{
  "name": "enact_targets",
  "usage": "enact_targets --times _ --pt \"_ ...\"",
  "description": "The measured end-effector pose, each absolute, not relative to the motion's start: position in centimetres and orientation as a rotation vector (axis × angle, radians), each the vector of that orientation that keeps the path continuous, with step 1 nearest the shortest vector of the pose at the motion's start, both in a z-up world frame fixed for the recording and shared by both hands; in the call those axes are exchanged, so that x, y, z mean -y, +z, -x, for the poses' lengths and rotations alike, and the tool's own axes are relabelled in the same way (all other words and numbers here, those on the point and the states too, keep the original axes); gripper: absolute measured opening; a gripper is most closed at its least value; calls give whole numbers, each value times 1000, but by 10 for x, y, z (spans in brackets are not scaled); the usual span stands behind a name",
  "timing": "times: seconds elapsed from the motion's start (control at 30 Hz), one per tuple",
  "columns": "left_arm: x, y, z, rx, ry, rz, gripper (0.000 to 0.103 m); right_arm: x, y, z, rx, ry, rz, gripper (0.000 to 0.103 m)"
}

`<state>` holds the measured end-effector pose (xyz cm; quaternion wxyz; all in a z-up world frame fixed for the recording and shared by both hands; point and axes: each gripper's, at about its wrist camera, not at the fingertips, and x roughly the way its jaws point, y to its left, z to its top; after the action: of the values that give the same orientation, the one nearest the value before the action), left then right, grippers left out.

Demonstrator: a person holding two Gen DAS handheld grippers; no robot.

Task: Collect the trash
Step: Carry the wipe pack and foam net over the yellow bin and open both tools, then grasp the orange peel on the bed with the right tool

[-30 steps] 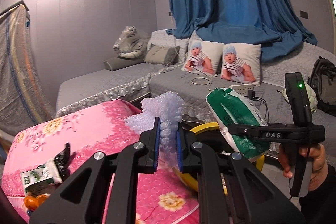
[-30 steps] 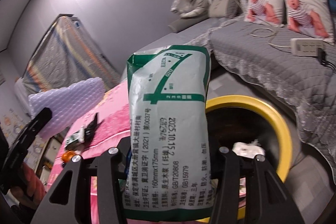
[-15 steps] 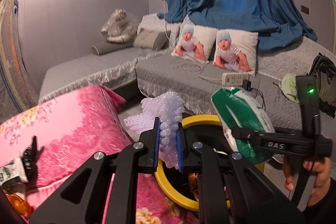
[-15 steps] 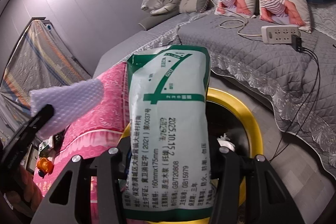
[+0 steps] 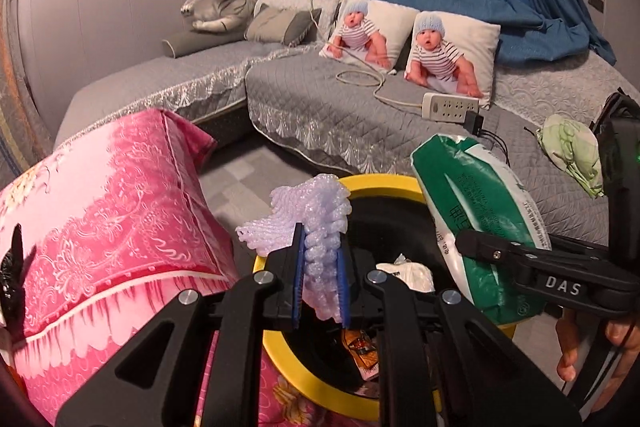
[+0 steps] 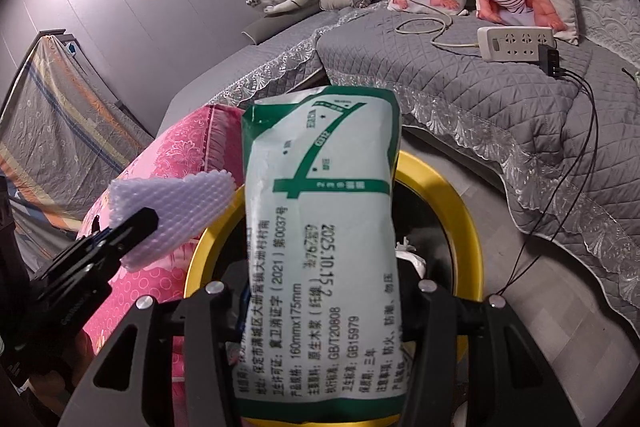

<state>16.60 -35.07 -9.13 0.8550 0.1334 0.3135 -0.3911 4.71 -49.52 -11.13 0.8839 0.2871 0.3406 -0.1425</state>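
Two black hand-held grippers, seen from their own wrist cameras

The left gripper [image 5: 320, 277] is matt black plastic — angular linkage arms with triangular cut-outs, round silver screw heads at the pivots, and blue ribbed pads [image 5: 297, 279] on the inner faces of its fingers. The right gripper [image 5: 466, 247], seen from the side, is a slim black bar lettered "DAS" in white, with an upright black handle carrying a small green light; a thin black cable hangs beside the hand [image 5: 592, 341] — its own view shows the same silver screws
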Motion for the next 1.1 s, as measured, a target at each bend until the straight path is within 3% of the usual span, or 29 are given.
enact_targets --times 0.07,0.1,0.13,0.2,0.7,0.93,1.1 --pt "352 -92 -168 -664 -818 -280 15 496 -111 -48 -711 -302 -595 53" --pt "351 -92 -169 -666 -814 -275 23 497 -111 -48 -708 -310 -594 58" --pt "350 -91 -170 -665 -807 -268 46 499 -110 -47 -706 -326 -596 61" --pt "344 -87 -172 -643 -785 -245 75 504 -109 -43 -692 -354 -606 67" --pt "277 -51 -189 -627 -707 -132 88 495 -76 -27 -560 -322 -568 70" --pt "174 -17 -179 -542 -625 -107 92 444 -49 -45 -522 -95 -464 70" --pt "81 -6 -163 -470 -459 -100 92 357 -32 -87 -585 272 -311 71"
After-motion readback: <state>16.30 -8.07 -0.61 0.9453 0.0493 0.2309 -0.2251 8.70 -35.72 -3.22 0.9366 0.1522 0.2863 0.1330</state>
